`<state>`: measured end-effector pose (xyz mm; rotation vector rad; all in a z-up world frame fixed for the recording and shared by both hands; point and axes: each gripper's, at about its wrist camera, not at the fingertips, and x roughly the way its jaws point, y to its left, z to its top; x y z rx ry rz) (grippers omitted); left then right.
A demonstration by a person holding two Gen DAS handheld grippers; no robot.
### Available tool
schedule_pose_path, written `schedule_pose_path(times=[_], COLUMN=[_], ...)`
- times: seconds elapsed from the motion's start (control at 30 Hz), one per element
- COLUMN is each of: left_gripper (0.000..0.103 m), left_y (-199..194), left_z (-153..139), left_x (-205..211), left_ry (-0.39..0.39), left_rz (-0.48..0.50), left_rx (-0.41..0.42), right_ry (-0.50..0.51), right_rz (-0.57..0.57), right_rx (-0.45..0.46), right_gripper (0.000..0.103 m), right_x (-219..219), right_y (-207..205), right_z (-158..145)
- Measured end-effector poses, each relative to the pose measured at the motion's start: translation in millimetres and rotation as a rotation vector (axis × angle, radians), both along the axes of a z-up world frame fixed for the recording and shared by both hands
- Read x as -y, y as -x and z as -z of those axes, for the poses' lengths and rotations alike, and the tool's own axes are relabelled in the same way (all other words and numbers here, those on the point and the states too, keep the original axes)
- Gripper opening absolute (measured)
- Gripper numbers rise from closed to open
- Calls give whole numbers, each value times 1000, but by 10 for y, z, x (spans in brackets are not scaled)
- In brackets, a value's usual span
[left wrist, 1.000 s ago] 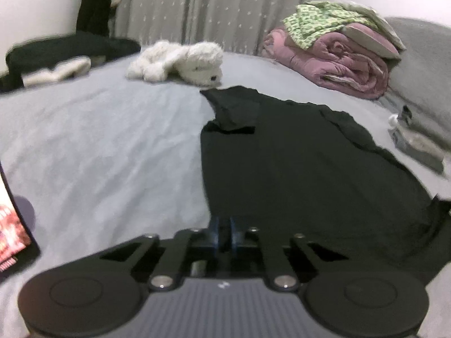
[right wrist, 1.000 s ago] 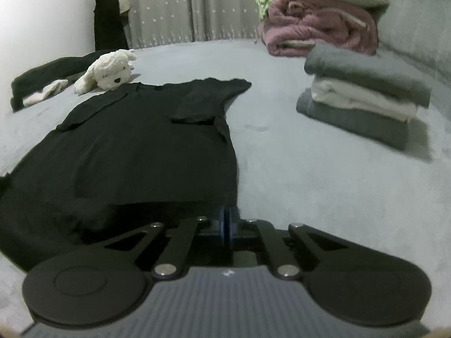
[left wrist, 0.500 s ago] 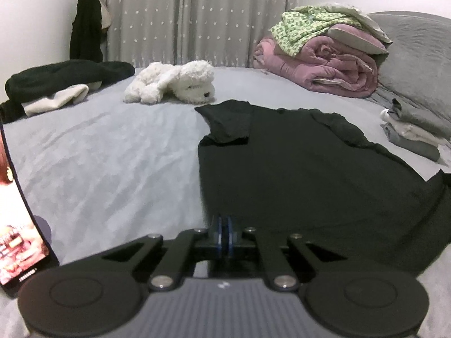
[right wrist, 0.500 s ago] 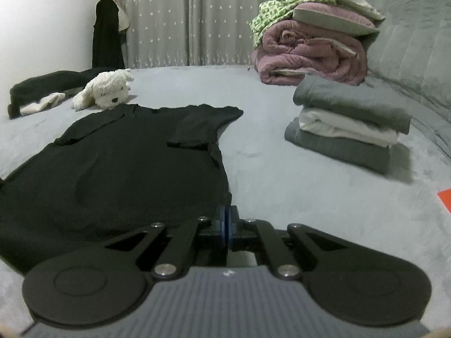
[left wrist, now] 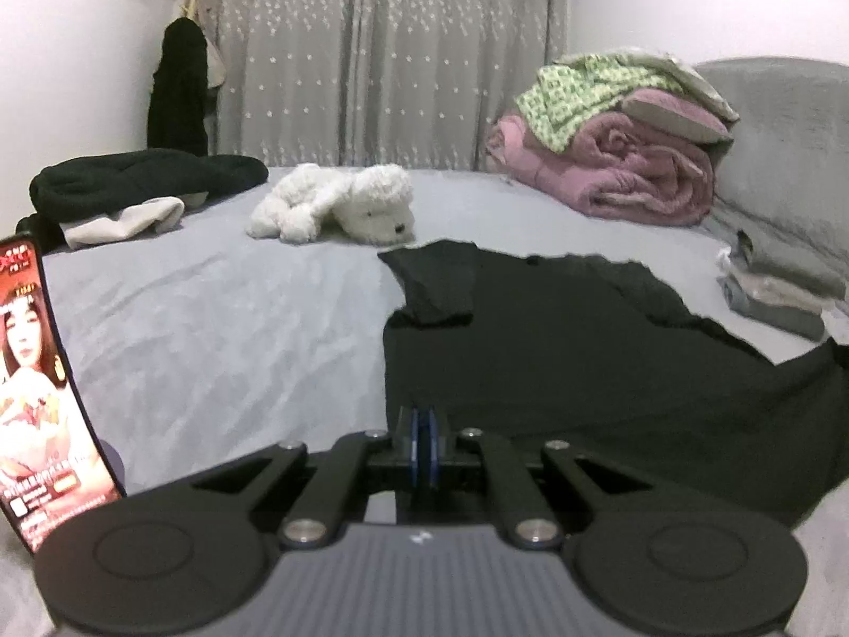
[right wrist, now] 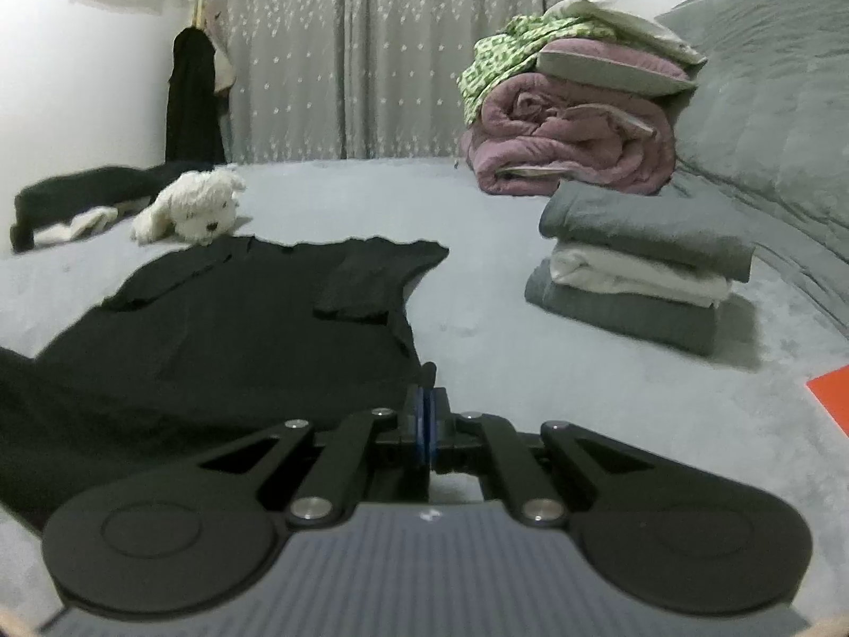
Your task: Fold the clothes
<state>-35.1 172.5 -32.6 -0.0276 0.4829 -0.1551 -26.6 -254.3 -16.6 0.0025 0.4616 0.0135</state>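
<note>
Now the black shirt lies spread flat on the grey bed, both sleeves folded inward. Each gripper pinches one bottom corner: the left gripper is clenched on the left hem, the right gripper on the right hem, near the stack of folded clothes

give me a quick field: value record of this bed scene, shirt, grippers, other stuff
garment: black t-shirt spread flat on grey bed, both sleeves folded in
left gripper: shut, at shirt's near left hem corner
right gripper: shut, at near right hem corner
folded pile: grey and white stack right of shirt
beyond collar: white plush toy
bedding: pink quilt near headboard
</note>
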Motion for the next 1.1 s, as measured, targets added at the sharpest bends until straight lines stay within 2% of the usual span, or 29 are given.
schedule_pose_path(times=[0.2,0.57,0.73,1.03,1.1], left_gripper=[4,2,2,2,2], left_y=[-213,-716,-956,-1164,-1164], left_z=[13,106,173,335,349], left_x=[15,55,35,76,105], left_ry=[4,0,27,-15,-44], left_rz=[-37,-94,-119,-124,-125], left_rx=[-6,-29,-64,-145,-152], right_ry=[11,28,37,51,60], right_rz=[21,75,86,86,100], right_rx=[17,-31,-49,-116,-137], right_gripper=[1,1,1,1,2], right_x=[-46,-44,-51,-27,-8], right_y=[-133,-560,-702,-872,-890], right_z=[-22,159,212,347,383])
